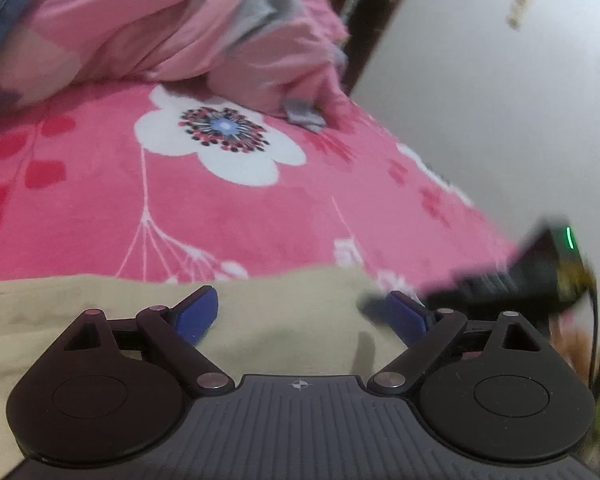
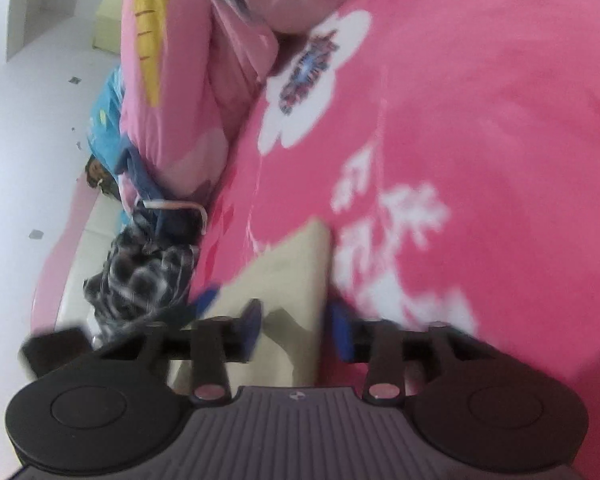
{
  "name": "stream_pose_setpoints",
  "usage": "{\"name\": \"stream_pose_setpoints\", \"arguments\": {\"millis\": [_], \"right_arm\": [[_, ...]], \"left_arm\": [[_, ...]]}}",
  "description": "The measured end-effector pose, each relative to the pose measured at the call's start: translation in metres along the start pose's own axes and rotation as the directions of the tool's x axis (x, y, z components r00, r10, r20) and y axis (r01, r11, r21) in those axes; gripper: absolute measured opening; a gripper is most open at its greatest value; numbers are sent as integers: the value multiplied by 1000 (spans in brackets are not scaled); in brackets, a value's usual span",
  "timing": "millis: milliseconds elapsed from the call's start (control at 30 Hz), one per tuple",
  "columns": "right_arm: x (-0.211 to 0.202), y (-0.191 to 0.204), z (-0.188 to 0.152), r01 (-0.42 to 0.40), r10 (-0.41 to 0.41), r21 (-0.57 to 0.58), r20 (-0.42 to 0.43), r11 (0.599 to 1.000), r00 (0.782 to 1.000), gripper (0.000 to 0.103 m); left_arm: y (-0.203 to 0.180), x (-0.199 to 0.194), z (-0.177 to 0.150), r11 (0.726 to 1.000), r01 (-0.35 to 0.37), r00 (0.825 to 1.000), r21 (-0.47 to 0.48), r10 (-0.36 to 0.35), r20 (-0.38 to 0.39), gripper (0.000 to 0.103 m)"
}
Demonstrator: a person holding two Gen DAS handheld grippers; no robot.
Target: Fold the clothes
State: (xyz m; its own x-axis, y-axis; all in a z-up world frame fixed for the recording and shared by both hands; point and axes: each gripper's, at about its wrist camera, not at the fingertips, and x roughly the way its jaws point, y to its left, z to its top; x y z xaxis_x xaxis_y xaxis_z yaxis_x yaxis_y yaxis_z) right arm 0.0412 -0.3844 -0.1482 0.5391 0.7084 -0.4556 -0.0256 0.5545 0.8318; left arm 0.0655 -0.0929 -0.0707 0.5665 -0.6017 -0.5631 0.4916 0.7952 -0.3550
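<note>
Beige cloth — the garment in hand — lies flat on a pink floral bedsheet, its far edge running straight across the left wrist view. The left gripper hangs low over it with its blue pads spread wide, nothing between them. In the right wrist view the same beige cloth shows a squared corner pointing up the bed, and the right gripper straddles that edge with its pads apart, one over the fabric and one beyond it over the sheet; the picture is smeared, so whether a pad touches the cloth I cannot tell. The right gripper's dark body also shows blurred at the right edge of the left view.

How far the folding has gone is not settled: a neat straight edge would fit a garment laid out ready for a fold, or one already folded and released.

Risks from here, as I judge them: thin fabric on a soft sheet invites a pinch that takes the bedsheet too, or only the top layer, so a fold would drag or skew. Uneven lifting by the two grippers would twist the edge. A crumpled pink quilt and a dark patterned garment lie near enough to snag a wide sweep.
</note>
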Motion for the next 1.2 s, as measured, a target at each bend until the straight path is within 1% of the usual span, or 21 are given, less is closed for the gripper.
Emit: {"name": "stream_pose_setpoints", "arguments": {"millis": [100, 167, 233, 267, 300, 333, 400, 433, 467, 533, 600, 633, 667, 700, 800, 867, 933, 1000, 1133, 1167, 1200], "right_arm": [[-4, 18, 5, -47, 57, -121, 83, 992, 995, 9], [-5, 33, 8, -68, 100, -231, 129, 971, 987, 9], [9, 33, 8, 48, 1, -338, 145, 940, 989, 9], [22, 22, 10, 101, -58, -349, 132, 932, 990, 13], [33, 7, 13, 117, -87, -306, 112, 945, 990, 12], [32, -6, 17, 69, -45, -240, 105, 968, 993, 10], [13, -16, 24, 57, -35, -137, 162, 989, 986, 15], [-2, -18, 25, 97, -70, -109, 229, 989, 971, 19], [-19, -20, 26, 143, -112, -82, 301, 986, 947, 20], [-55, -28, 19, 95, -82, -15, 379, 995, 922, 20], [-90, -30, -2, 20, -17, -3, 404, 1000, 915, 21], [-102, -26, -15, 20, -16, -5, 403, 1000, 915, 26], [-111, -23, -35, 32, -27, -8, 395, 999, 918, 34], [-119, -19, -56, 47, -39, -10, 385, 999, 922, 38], [-129, -17, -106, 72, -78, 30, 355, 997, 932, 39], [-133, -11, -133, 89, -96, 36, 351, 995, 931, 38], [-138, 0, -147, 105, -98, 2, 359, 994, 928, 39], [-131, 11, -153, 97, -81, -29, 338, 995, 938, 39], [-115, 32, -163, 75, -46, -91, 288, 993, 956, 39], [-112, 37, -165, 69, -38, -106, 276, 992, 960, 39], [-108, 42, -168, 63, -29, -121, 263, 991, 964, 39]], "left_arm": [[-14, 1, -15, 986, -79, 997, 147, 79, 5, 92], [-20, 5, -19, 973, -117, 993, 199, 117, 12, 93], [-23, 11, -22, 962, -146, 989, 231, 150, 0, 93], [-21, 15, -22, 961, -149, 987, 234, 157, -15, 93], [-21, 18, -23, 959, -153, 986, 240, 163, -21, 93], [-21, 19, -23, 956, -156, 986, 248, 167, -21, 95], [-20, 19, -23, 954, -157, 986, 255, 168, -20, 95], [-18, 19, -23, 955, -155, 986, 253, 166, -21, 96], [-17, 19, -23, 957, -153, 986, 248, 163, -23, 96], [-15, 18, -22, 959, -149, 987, 240, 160, -25, 96], [-15, 17, -22, 961, -152, 987, 230, 161, -22, 96], [-15, 17, -22, 962, -153, 987, 225, 162, -21, 96], [-14, 16, -20, 964, -162, 985, 211, 169, -19, 96], [-12, 13, -17, 966, -179, 983, 188, 185, -16, 95], [-3, -9, -5, 973, -204, 979, 106, 204, 10, 94], [1, -38, 3, 978, -197, 980, 66, 194, 48, 94], [1, -77, 11, 975, -211, 974, 66, 204, 97, 94], [-2, -124, 16, 963, -251, 958, 95, 233, 168, 95], [-6, -203, 9, 920, -367, 907, 136, 322, 272, 99], [-5, -216, 2, 915, -380, 902, 134, 334, 273, 99], [-4, -226, -7, 915, -382, 903, 130, 340, 262, 99]]}}
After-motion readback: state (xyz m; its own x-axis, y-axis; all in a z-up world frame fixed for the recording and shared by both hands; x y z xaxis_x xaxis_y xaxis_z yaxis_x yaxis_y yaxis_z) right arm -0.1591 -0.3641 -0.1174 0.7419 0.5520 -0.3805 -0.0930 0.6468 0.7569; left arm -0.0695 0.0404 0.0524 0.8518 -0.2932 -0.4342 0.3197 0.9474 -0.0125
